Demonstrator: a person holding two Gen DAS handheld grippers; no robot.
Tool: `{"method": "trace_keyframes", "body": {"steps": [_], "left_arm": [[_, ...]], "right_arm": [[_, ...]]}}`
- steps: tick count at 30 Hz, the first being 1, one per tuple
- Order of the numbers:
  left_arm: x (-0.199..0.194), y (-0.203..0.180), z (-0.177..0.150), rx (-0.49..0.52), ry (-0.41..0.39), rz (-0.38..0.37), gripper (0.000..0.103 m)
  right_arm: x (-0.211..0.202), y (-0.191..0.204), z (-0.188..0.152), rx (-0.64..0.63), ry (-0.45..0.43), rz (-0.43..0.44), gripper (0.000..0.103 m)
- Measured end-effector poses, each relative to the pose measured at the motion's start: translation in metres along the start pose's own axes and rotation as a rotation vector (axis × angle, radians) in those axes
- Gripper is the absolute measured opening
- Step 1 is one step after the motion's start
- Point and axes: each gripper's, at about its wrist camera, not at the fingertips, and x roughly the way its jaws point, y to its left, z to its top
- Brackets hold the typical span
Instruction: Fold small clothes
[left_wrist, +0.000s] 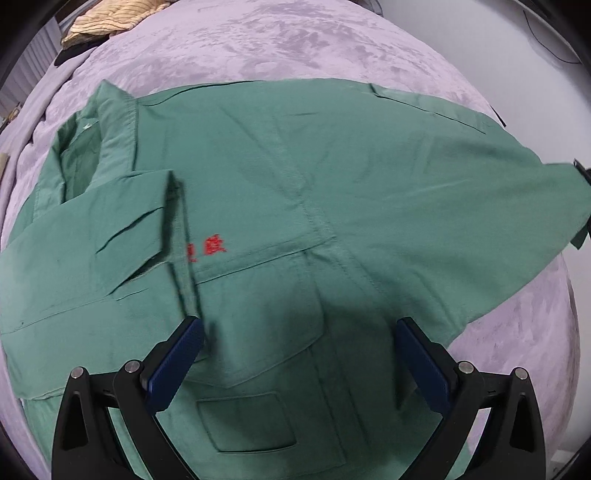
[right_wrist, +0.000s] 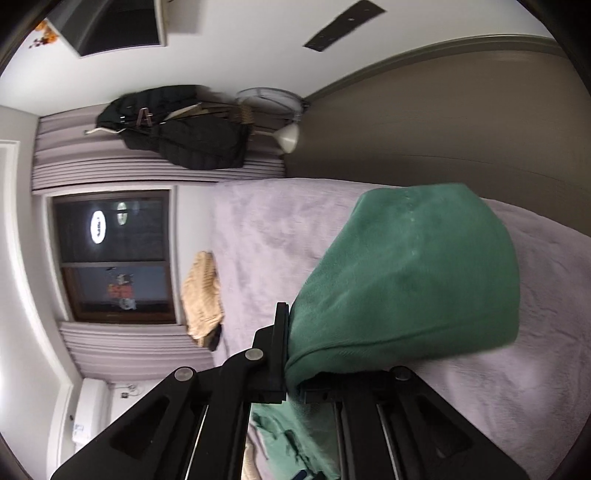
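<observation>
A green work shirt (left_wrist: 280, 206) with red embroidered characters lies spread on a lilac bedcover (left_wrist: 258, 40). Its collar is at the left, and one sleeve is folded across the chest. My left gripper (left_wrist: 299, 350) hovers open over the chest pocket with nothing between its blue pads (left_wrist: 173, 365). The shirt's other sleeve stretches to the right edge, where the tip of my right gripper (left_wrist: 581, 168) grips it. In the right wrist view my right gripper (right_wrist: 291, 350) is shut on the green sleeve cloth (right_wrist: 406, 280), which bulges up over the fingers.
A tan striped garment (left_wrist: 107, 22) lies at the far corner of the bed (right_wrist: 201, 295). Dark jackets (right_wrist: 184, 129) hang on a rack by the curtains, beside a white lamp (right_wrist: 288, 136). A brown headboard wall (right_wrist: 443, 122) borders the bed.
</observation>
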Motion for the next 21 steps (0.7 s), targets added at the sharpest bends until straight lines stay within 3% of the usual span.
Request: {"method": "trace_keyframes", "body": {"steps": [6, 9, 13, 17, 21], "left_arm": [[0.020, -0.031, 0.016, 0.071, 0.012, -0.013, 0.103], [0.001, -0.012, 0.020, 0.017, -0.018, -0.068, 0.103], [-0.024, 0.032, 0.020, -0.040, -0.066, -0.063, 0.103], [-0.046, 0.097, 0.013, -0.132, -0.109, -0.014, 0.103], [-0.061, 0.163, -0.019, -0.243, -0.143, 0.066, 0.103]], "right_arm": [[0.023, 0.047, -0.008, -0.096, 0.049, 0.051, 0.004], [0.033, 0.078, -0.020, -0.187, 0.078, 0.052, 0.004], [0.050, 0.123, -0.047, -0.324, 0.136, 0.056, 0.004], [0.082, 0.176, -0.105, -0.542, 0.235, 0.045, 0.005], [0.131, 0.215, -0.201, -0.826, 0.378, -0.009, 0.007]]}}
